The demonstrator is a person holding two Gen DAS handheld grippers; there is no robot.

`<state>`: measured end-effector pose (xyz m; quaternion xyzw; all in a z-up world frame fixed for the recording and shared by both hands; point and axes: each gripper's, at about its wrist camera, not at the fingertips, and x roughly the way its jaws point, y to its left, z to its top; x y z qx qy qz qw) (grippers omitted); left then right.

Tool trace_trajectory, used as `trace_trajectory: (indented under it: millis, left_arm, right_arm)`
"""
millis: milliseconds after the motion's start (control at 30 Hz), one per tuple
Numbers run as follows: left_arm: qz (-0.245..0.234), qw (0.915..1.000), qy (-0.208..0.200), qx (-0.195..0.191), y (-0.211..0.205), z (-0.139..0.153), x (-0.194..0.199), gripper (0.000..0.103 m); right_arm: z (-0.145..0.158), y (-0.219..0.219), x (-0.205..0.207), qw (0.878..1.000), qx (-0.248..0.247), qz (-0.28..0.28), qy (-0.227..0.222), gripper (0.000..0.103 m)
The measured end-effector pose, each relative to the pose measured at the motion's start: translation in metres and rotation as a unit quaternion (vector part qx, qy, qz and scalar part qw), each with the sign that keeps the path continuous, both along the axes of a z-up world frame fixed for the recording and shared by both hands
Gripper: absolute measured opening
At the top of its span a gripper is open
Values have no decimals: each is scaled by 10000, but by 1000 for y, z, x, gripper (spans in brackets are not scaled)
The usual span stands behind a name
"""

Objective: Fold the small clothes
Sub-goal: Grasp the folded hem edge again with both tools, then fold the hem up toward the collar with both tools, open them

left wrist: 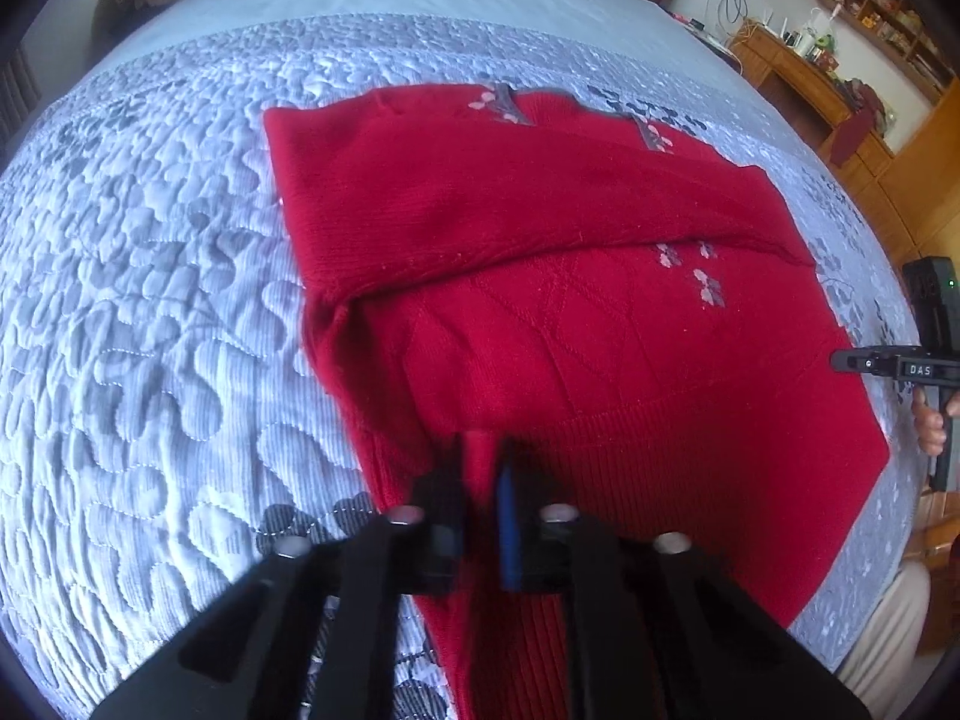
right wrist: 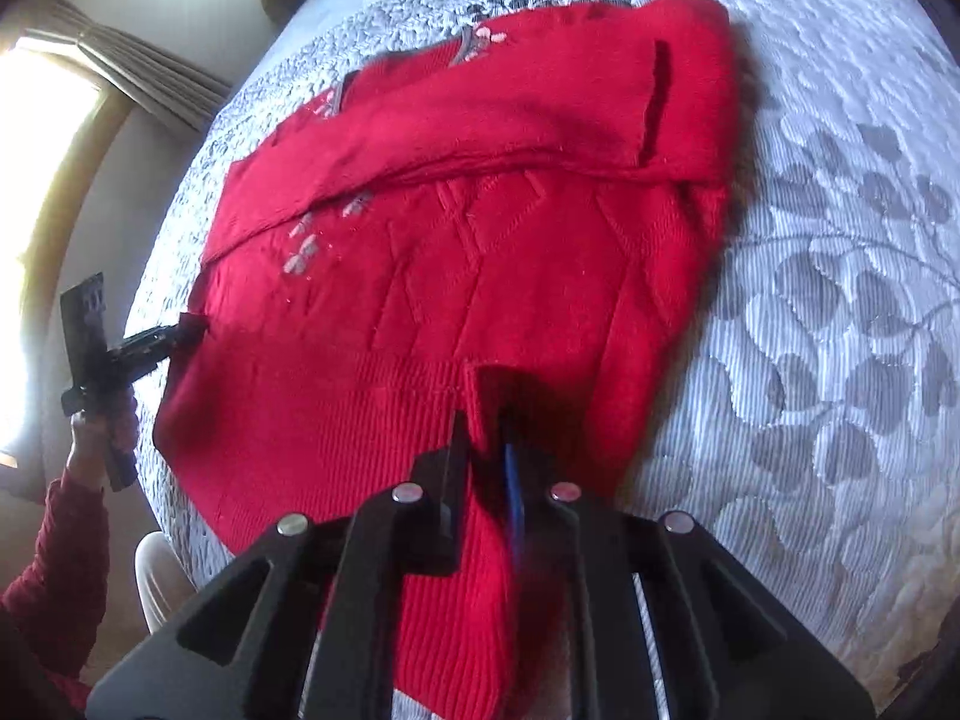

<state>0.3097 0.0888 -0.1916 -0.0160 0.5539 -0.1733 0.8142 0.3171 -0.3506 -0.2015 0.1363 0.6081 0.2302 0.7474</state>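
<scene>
Pinching the ribbed hem of the red sweater point(left wrist: 600, 330) at the bottom centre of its own view, the left gripper point(left wrist: 480, 468) has both jaws closed on a fold of knit; the right gripper point(right wrist: 486, 420) does the same at the bottom centre of its view, clamped on the hem near the other corner. Each tool also shows at the edge of the other's frame, held by a hand point(right wrist: 96, 426) with a red sleeve point(right wrist: 54, 558) behind it. Beyond the jaws the sweater lies flat across the middle of both frames on the quilted bedspread point(left wrist: 150, 300), its sleeves already crossed over the chest and small embroidered flowers point(left wrist: 708, 288) showing. Judging from this, the step in hand is carrying the hem up to the collar at the upper part of the frame. It would go best if both corners lift together and level, the hem stays taut between the tools, and the folded sleeves are not dragged loose. In the upper right of the left view stands a wooden desk point(left wrist: 798, 78).
</scene>
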Motion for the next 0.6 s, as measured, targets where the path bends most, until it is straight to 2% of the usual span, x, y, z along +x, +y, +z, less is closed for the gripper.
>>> trace_trajectory:
  millis: [133, 233, 333, 467, 600]
  left_arm:
    - [133, 9995, -184, -199, 7, 14, -8, 4]
    - [258, 9963, -534, -615, 15, 42, -15, 4]
    - [435, 9922, -845, -812, 19, 69, -8, 4]
    - [624, 9877, -1139, -872, 16, 96, 24, 4]
    - [886, 9844, -1243, -874, 13, 109, 82, 4]
  right_arm:
    - [11, -8, -5, 9996, 213, -61, -162, 4]
    - [33, -21, -10, 9974, 575, -177, -407, 4]
    - [56, -30, -8, 9946, 771, -258, -647, 3]
    - [86, -36, 16, 9919, 734, -404, -952, 3]
    - [103, -38, 66, 9918, 521, -553, -1026, 3]
